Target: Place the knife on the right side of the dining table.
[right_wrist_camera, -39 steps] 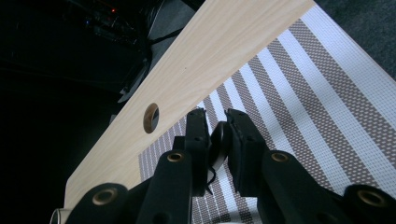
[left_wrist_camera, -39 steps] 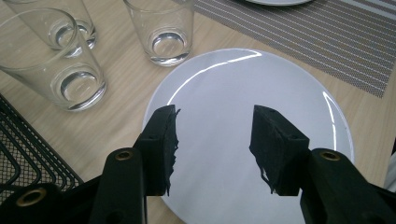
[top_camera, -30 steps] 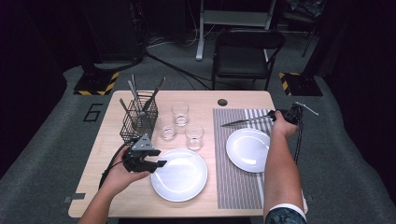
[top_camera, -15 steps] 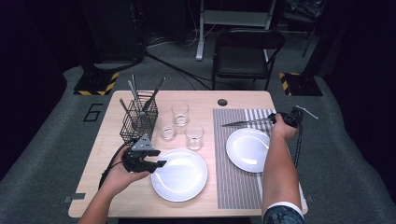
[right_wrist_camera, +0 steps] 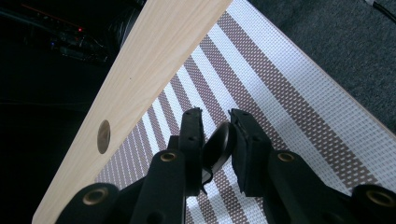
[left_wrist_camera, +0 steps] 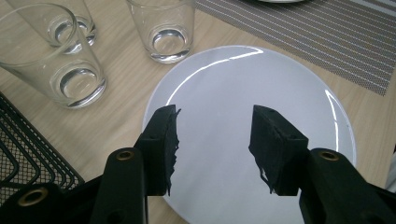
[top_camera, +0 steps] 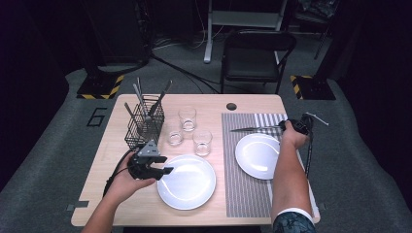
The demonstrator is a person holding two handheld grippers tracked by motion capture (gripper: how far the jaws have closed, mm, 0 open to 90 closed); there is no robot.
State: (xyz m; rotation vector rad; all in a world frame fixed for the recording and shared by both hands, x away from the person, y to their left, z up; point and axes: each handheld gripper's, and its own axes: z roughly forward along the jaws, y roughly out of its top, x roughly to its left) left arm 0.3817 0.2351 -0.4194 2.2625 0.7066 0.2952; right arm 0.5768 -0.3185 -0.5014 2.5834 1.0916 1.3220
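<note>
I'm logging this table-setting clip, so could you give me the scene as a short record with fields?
left gripper: jaws open, nothing between them, over near round white plate
right gripper: jaws have just been opening; handle of thin dark utensil between them, above striped woven placemat
on placemat: second round white plate
elsewhere on wooden table: three clear drinking glasses, black wire cutlery basket

I can read one mark from here: a large dark numeral "6" on the grey floor, just beside the table's far left corner. The plates, glasses, wire basket and striped mat on the table carry no lettering, labels or brand names that I can make out.
</note>
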